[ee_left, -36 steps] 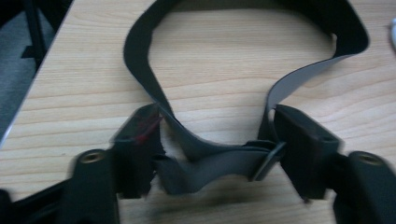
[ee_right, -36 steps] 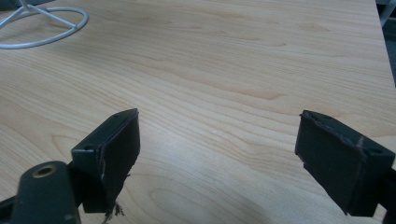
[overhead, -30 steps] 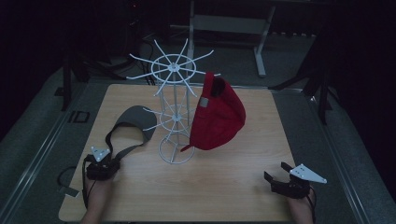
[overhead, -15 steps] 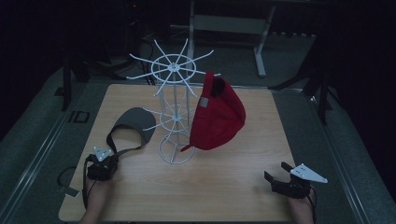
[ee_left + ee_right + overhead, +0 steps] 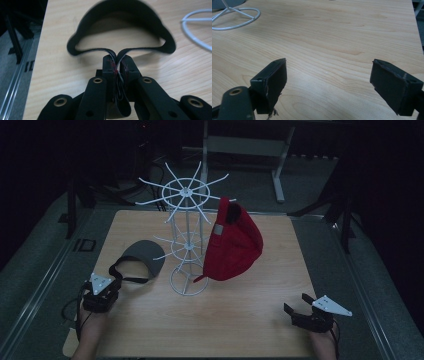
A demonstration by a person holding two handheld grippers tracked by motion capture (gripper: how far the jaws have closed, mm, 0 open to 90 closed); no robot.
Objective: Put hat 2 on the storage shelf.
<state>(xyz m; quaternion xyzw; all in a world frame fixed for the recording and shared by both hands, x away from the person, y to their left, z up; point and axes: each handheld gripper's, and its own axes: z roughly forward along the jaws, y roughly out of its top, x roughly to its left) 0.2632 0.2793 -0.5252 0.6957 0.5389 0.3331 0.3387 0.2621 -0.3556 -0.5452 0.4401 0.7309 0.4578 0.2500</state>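
High view: the dark grey fabric visor with a black strap point(image 5: 141, 259) lies on the pale wooden bench point(image 5: 240, 320), left of the white wire hat rack point(image 5: 186, 235), from which a red baseball cap point(image 5: 231, 245) already hangs on the right side. The left tongs point(image 5: 111, 281) sit at the visor's near strap, and the right tongs point(image 5: 296, 307) rest well apart at the bench's near right corner. Left gripper view: the tongs point(image 5: 117, 65) have just been closing and are now clenched on the visor's point(image 5: 120, 22) strap, which is folded double between the pads, while the brim hangs ahead just above the wood, with the rack's ring base point(image 5: 197, 30) off to the right. Right gripper view: the tongs point(image 5: 329, 82) stand released with only bare bench point(image 5: 332, 37) between the jaws. I judge the step in hand to be the pickup of the visor, with the grip secured. The next move probably calls for lifting it clear and carrying it to 1 free arm of the rack, keeping the strap loop open enough to slip over the wire without knocking the cap.
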